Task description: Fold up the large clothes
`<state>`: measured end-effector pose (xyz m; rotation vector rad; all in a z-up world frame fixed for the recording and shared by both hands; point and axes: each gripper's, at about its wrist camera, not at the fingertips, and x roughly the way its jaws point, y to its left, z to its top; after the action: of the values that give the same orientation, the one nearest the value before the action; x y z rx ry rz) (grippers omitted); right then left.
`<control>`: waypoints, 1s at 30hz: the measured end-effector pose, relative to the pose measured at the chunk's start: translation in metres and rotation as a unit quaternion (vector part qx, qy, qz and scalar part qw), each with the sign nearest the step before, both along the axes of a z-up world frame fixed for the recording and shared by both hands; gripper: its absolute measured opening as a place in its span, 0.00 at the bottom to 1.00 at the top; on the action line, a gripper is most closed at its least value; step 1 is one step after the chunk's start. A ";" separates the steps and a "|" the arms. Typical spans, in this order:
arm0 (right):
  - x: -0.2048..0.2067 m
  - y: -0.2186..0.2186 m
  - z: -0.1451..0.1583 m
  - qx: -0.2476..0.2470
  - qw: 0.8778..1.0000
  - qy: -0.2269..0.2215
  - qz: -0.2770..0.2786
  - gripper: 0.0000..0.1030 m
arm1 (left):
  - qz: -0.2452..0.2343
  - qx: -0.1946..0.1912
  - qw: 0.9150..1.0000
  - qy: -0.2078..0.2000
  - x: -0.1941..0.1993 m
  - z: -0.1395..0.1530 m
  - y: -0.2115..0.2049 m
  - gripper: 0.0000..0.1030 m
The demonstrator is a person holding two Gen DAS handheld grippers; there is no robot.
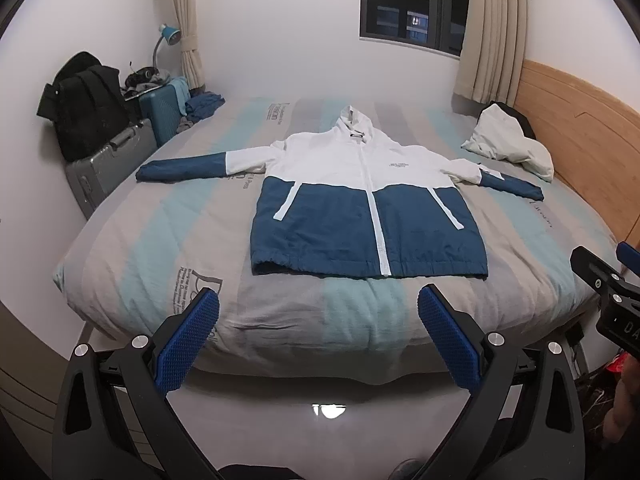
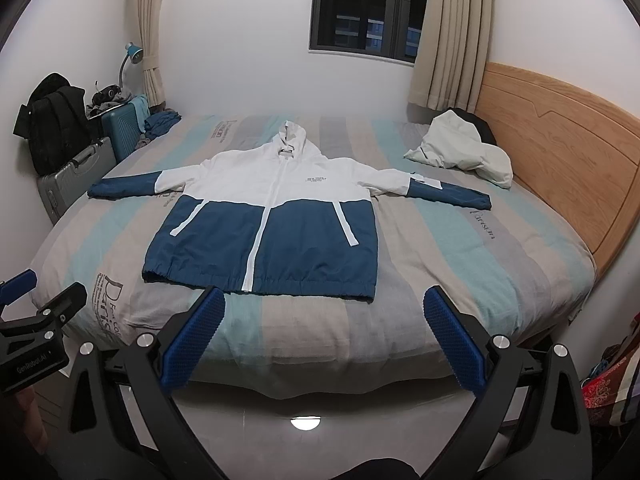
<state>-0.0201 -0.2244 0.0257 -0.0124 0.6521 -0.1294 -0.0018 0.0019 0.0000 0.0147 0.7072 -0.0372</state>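
Observation:
A white and blue hooded jacket (image 1: pixel 368 204) lies flat, front up, on the bed, sleeves spread to both sides and hood toward the far wall. It also shows in the right wrist view (image 2: pixel 272 216). My left gripper (image 1: pixel 319 300) is open and empty, held off the foot of the bed, below the jacket's hem. My right gripper (image 2: pixel 324 300) is open and empty, also short of the hem, to the right of the left one. The right gripper's body shows at the left wrist view's right edge (image 1: pixel 600 276).
The bed (image 1: pixel 160 240) has a striped grey and teal cover. A crumpled white garment (image 1: pixel 508 144) lies by the wooden headboard (image 1: pixel 580 132). Suitcases (image 1: pixel 108 160) and a black backpack (image 1: pixel 84 108) stand at the bed's left. Glossy floor lies below the grippers.

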 end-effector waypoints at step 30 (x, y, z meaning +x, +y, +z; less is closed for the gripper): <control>-0.003 0.003 -0.001 -0.001 1.000 0.003 0.001 0.93 | -0.005 0.003 1.000 0.001 0.000 0.003 -0.007 0.94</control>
<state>-0.0229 -0.2213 0.0251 -0.0154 0.6588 -0.1275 -0.0016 -0.0056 0.0033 0.0239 0.7083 -0.0452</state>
